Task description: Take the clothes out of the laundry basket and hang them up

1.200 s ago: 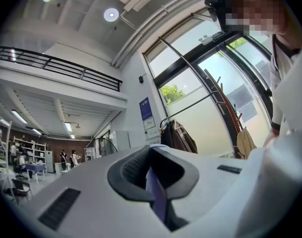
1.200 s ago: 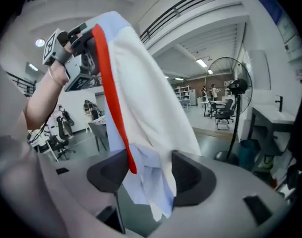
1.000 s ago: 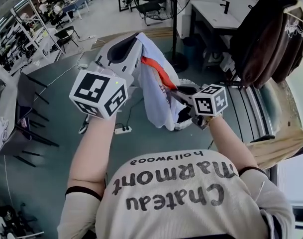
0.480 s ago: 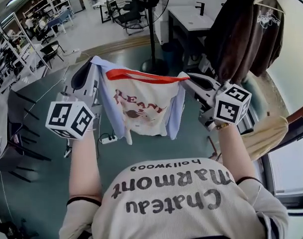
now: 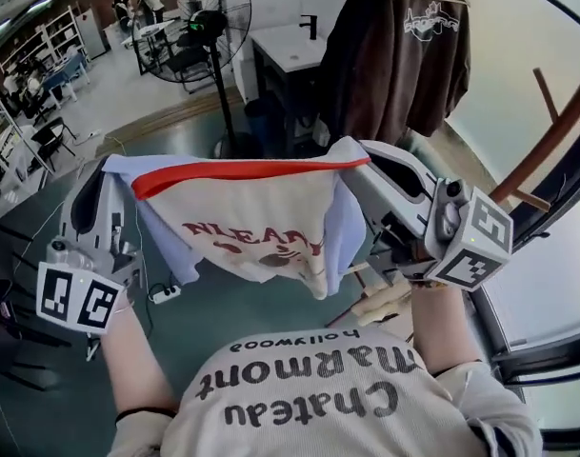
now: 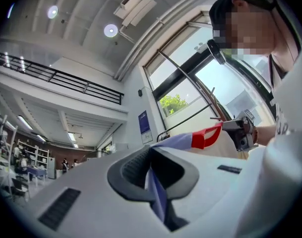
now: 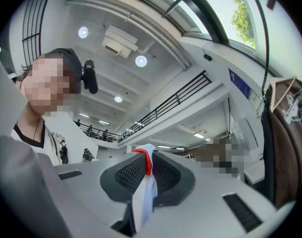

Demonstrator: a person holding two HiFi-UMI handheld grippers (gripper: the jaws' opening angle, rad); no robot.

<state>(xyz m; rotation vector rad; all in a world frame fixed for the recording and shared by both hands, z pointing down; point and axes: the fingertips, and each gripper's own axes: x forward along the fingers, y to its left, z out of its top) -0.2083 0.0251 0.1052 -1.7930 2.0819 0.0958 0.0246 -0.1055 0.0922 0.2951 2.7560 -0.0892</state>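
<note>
A cream T-shirt [image 5: 261, 222] with a red collar, lavender sleeves and a red print hangs spread between my two grippers at chest height. My left gripper [image 5: 109, 167] is shut on the shirt's left shoulder; in the left gripper view lavender cloth [image 6: 158, 197] is pinched between the jaws [image 6: 153, 175]. My right gripper [image 5: 358, 157] is shut on the other shoulder, with the red collar edge and pale cloth [image 7: 142, 192] caught between its jaws [image 7: 148, 175]. The laundry basket is out of view.
A brown jacket [image 5: 394, 55] hangs on a wooden hanger just behind the shirt, to the right. A standing fan [image 5: 213, 22] and a white counter [image 5: 290, 46] stand behind. A slanted wooden pole [image 5: 547, 131] is at the right. Something beige [image 5: 385, 298] lies below my right gripper.
Both grippers rose and drew apart, pulling the bunched shirt out wide with its print facing me. The view swung toward the hanging brown jacket.
</note>
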